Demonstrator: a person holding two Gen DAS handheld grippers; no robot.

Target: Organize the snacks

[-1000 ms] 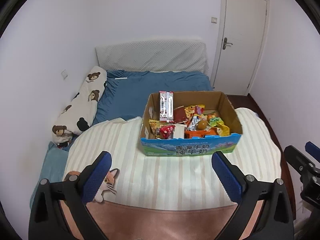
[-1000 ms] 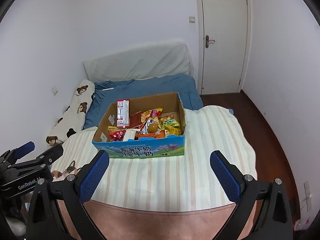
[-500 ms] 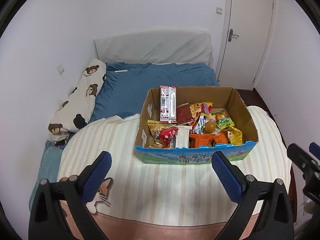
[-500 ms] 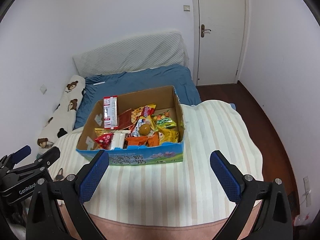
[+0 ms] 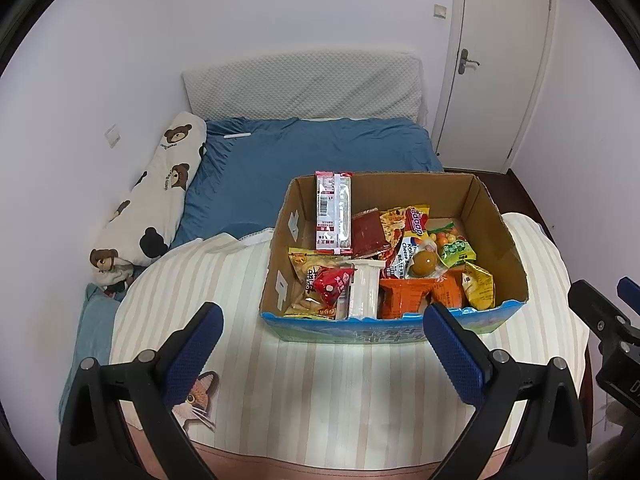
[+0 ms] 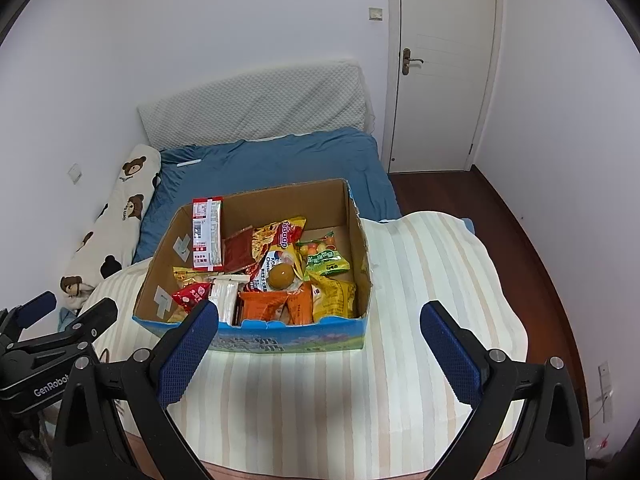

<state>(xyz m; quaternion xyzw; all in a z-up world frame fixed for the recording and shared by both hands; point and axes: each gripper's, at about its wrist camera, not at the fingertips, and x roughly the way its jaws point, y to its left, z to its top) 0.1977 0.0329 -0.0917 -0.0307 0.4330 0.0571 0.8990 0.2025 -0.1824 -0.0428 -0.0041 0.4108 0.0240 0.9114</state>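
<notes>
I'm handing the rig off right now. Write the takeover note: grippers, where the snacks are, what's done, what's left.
Left gripper: open, empty, above the striped blanket in front of the box.
Right gripper: open, empty, to the right of the left one.
Cardboard box sits on the blanket; all snacks are inside it in a jumble, a red-and-white packet leaning on its far wall.
Done: nothing visibly sorted or taken out.
Left: all of the organizing; first grasp not yet made.

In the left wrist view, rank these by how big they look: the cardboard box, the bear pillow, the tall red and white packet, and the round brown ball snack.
1. cardboard box
2. bear pillow
3. red and white packet
4. round brown ball snack

The pillow lies farther away, so its true size against the box is unsure.
</notes>
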